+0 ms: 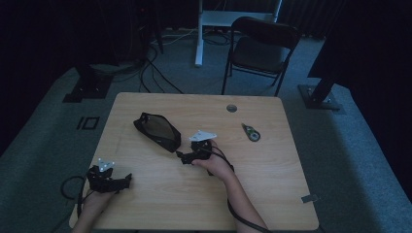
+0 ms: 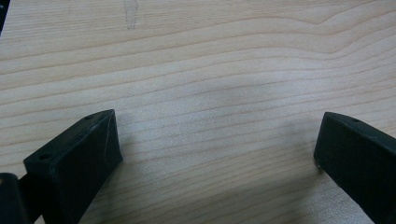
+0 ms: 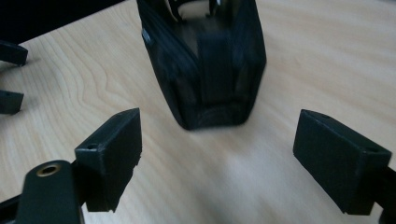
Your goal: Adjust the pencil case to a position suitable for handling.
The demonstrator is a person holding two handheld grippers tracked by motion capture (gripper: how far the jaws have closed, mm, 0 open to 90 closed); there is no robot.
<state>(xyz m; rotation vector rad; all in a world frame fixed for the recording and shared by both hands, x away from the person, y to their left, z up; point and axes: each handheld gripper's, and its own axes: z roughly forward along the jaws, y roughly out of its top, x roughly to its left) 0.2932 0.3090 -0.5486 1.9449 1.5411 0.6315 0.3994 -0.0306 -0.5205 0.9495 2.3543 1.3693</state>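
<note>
A black mesh pouch lies open-topped on the wooden table, left of centre. My right gripper sits just right of and below the pouch's near end, pointing at it. In the right gripper view the pouch stands a short way ahead of the right gripper, whose jaws are wide apart with nothing between them. My left gripper rests at the front left of the table. Its jaws are spread over bare wood in the left gripper view.
A small green-and-black tape dispenser lies right of the pouch. A round cable hole is near the table's far edge. A dark folding chair stands behind the table. The left gripper's fingertips show at the left edge.
</note>
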